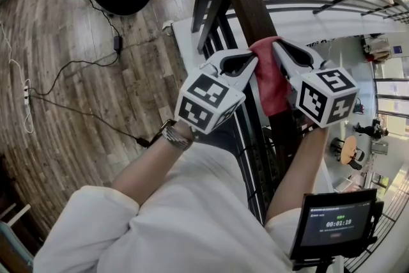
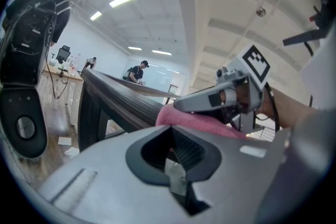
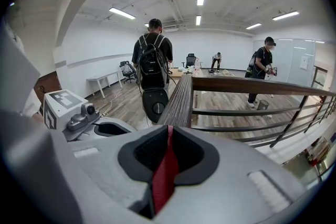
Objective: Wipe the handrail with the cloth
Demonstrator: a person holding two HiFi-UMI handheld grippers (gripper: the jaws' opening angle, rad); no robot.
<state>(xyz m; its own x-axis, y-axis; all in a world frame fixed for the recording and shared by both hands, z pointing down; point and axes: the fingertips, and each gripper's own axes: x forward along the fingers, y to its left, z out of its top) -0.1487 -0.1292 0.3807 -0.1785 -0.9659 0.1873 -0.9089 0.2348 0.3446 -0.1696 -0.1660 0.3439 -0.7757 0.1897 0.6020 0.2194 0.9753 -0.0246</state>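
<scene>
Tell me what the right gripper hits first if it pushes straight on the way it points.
The right gripper, shut on the cloth, would probably meet the handrail first.

At about five o'clock in the head view, a small dark screen (image 1: 337,223) on a stand shows a timer in pale digits that reads 00:01:19. A short line of text above the digits is too small to read.
</scene>
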